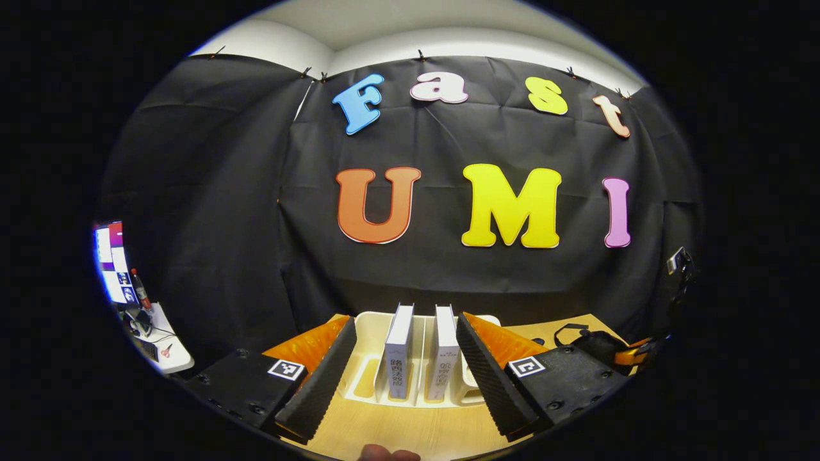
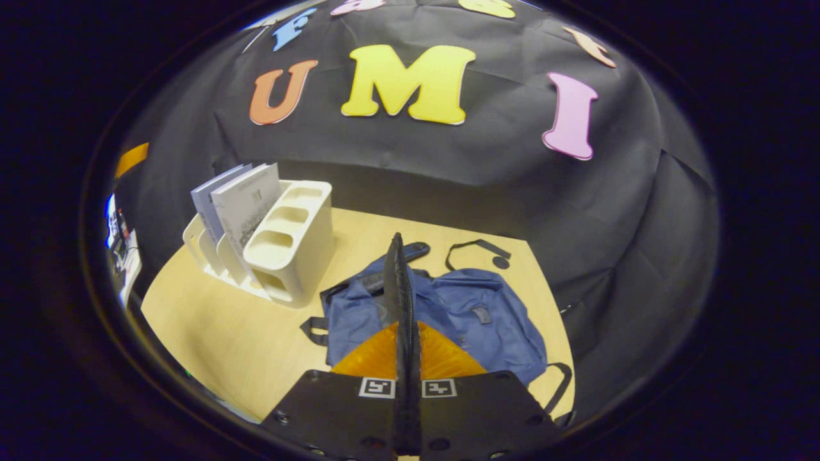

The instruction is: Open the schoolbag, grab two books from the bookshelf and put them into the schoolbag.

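1. Progress: looks like the start. Both books (image 1: 398,352) (image 1: 443,355) stand upright in the white bookshelf (image 1: 368,333), in neighbouring slots. Schoolbag (image 2: 461,314) lies flat on the counter (image 2: 224,333), blue, no opening that I can make out; zipper state is too small to tell. Judged from that: opening, both grabs and both drops are all left.
2. Left gripper (image 1: 405,358): jaws spread wide, holding nothing, lined up square on the bookshelf with both book spines between the fingers. Fingertips near the rack's front edge; contact cannot be told.
3. Right gripper (image 2: 398,282): jaws pressed together with nothing between them, hanging above the schoolbag and pointing along its left part.
4. Layout, right gripper view: bookshelf at the counter's back left, schoolbag just beside it to the right, a strip of bare counter between them. Straps (image 2: 474,246) trail off the bag toward the back wall; one loop lies near the counter's right edge.
5. Room: open bare counter in front of the bookshelf and left of the bag, good for approach. Bag sits close to the right edge, so little margin there. Black cloth wall is right behind the bookshelf.
6. Left gripper view also shows a side table (image 1: 168,349) with a monitor (image 1: 114,262), well apart to the left.
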The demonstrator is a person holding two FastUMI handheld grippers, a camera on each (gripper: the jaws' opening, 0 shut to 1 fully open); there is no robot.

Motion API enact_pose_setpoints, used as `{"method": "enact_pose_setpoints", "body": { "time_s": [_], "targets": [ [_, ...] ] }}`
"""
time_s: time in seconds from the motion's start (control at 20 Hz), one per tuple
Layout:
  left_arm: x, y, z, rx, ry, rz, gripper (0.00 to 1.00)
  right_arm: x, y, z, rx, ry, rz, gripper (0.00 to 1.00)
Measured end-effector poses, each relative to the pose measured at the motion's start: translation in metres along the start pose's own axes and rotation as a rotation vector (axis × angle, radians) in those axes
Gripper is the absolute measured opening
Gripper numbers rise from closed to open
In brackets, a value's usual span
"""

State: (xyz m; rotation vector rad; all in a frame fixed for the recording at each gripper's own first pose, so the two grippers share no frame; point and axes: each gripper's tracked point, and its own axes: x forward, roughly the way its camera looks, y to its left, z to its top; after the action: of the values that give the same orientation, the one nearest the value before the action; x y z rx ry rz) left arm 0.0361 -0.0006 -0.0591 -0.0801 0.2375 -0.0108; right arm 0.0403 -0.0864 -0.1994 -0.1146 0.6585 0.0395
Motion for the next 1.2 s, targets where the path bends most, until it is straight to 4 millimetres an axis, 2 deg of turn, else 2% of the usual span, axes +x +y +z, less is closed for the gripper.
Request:
{"method": "enact_pose_setpoints", "body": {
  "time_s": [0.35, 0.4, 0.5, 0.65, 0.85, 1.1, 1.2],
  "targets": [
    [0.055, -0.049, 0.001, -0.006, 0.149, -0.116, 0.99, 0.004, -0.095, 0.02, 0.057, -0.029, -0.061, 0.0],
    [0.063, -0.054, 0.001, -0.003, 0.178, -0.125, 0.99, 0.007, -0.107, 0.022, 0.06, -0.033, -0.066, 0.02],
    [0.081, -0.06, -0.001, 0.015, 0.237, -0.139, 0.99, 0.011, -0.131, 0.023, 0.072, -0.038, -0.081, 0.0],
    [0.103, -0.071, -0.014, 0.017, 0.353, -0.168, 0.99, 0.017, -0.159, 0.023, 0.104, -0.039, -0.092, 0.0],
    [0.123, -0.072, -0.047, 0.028, 0.549, -0.199, 1.0, 0.023, -0.18, 0.02, 0.142, -0.028, -0.089, 0.0],
    [0.15, -0.074, -0.095, 0.02, 0.811, -0.197, 1.0, 0.026, -0.182, 0.016, 0.174, -0.013, -0.052, 0.0],
    [0.163, -0.068, -0.109, 0.014, 0.891, -0.186, 1.0, 0.026, -0.183, 0.015, 0.195, -0.006, -0.045, 0.03]
  ]
}}
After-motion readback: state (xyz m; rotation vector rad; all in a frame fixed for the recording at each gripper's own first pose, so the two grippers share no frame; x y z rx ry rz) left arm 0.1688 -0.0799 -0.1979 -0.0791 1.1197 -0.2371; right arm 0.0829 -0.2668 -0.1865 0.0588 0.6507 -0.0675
